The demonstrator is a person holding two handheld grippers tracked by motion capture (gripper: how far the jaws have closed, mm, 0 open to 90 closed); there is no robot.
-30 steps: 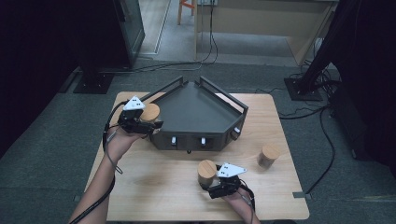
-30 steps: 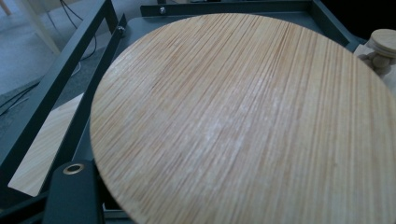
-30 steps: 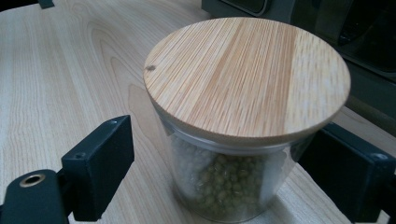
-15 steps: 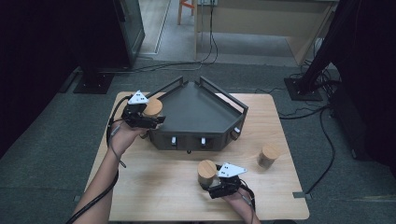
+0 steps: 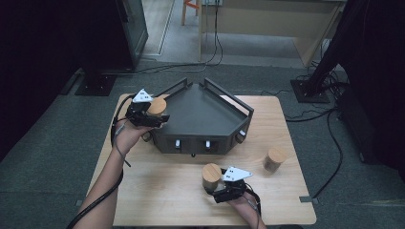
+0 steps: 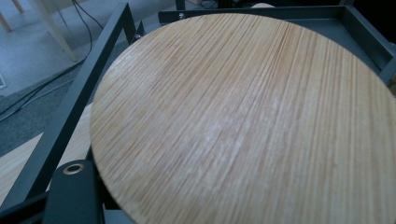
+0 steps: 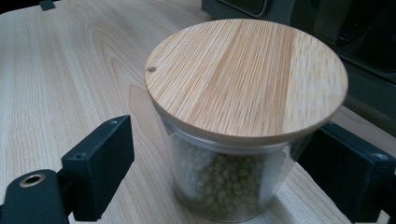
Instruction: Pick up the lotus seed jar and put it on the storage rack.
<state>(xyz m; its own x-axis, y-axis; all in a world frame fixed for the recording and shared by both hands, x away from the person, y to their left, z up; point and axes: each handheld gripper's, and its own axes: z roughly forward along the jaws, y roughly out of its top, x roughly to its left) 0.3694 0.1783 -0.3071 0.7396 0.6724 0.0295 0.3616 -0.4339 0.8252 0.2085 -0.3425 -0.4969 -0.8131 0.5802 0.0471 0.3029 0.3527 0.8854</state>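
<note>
Light wooden table (image 5: 157, 191). Dark angular tray (image 5: 200, 119) sits around 12 o'clock; one lidded jar (image 5: 275, 160) at 3, another (image 5: 211, 177) near 6, seemingly resting on the wood.

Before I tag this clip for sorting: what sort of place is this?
Probably a lab or recording room: a lone wooden table on grey carpet, loose cables across the floor, and dark equipment stands around it.

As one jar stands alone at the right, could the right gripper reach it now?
Probably not yet: the right gripper already has a jar of green beans between its jaws, though bare table leads to the lone jar.
</note>
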